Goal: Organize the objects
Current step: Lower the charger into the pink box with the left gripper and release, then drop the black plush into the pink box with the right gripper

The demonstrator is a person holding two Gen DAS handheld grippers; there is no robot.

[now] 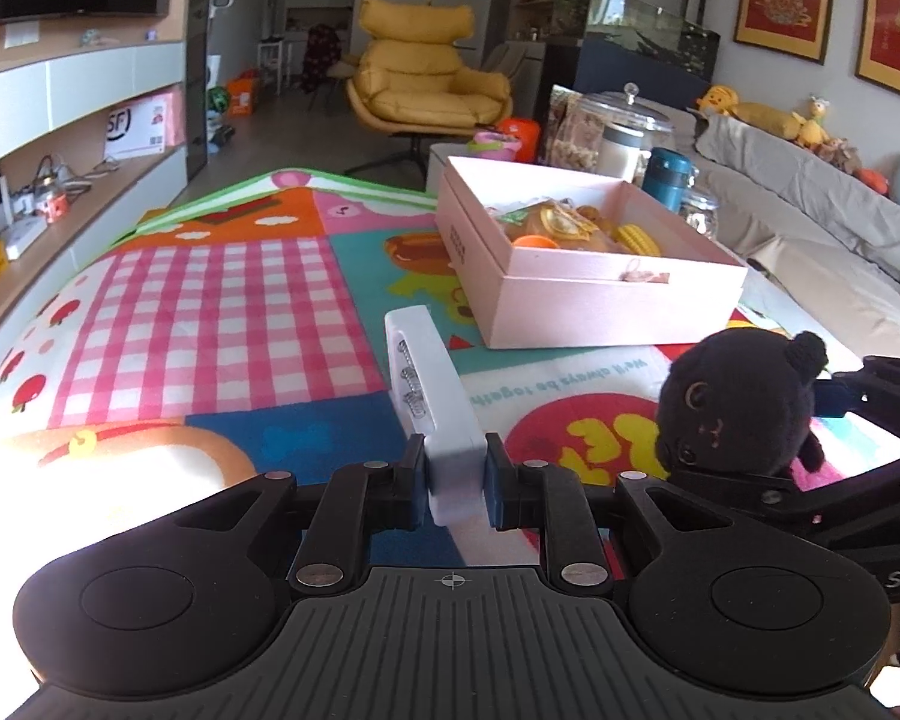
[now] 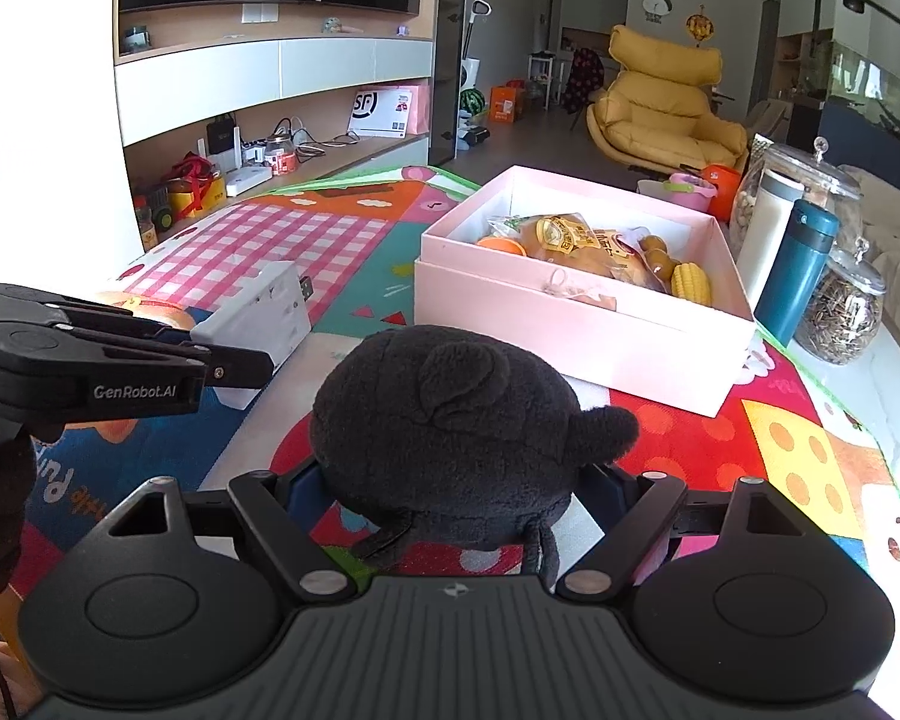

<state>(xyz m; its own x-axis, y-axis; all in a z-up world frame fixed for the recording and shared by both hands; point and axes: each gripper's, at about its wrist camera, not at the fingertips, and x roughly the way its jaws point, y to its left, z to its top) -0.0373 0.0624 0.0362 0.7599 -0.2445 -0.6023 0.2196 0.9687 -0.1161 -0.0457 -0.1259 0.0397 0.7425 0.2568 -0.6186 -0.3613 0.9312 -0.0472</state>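
My left gripper (image 1: 455, 483) is shut on a white battery charger (image 1: 429, 396) and holds it above the colourful mat; the charger also shows in the right wrist view (image 2: 258, 324). My right gripper (image 2: 450, 498) is shut on a black plush toy (image 2: 456, 426), which also shows in the left wrist view (image 1: 744, 402) at the right. Ahead of both stands an open pink box (image 1: 606, 300), also in the right wrist view (image 2: 576, 330), holding snack packets, a toy corn cob (image 2: 692, 283) and an orange piece (image 2: 501, 246).
Right of the box stand a teal flask (image 2: 795, 270), a white bottle (image 2: 768, 234) and glass jars (image 2: 840, 312). A colourful play mat (image 1: 210, 300) covers the table. A shelf unit is at the left, a yellow armchair (image 1: 426, 72) behind, a sofa at the right.
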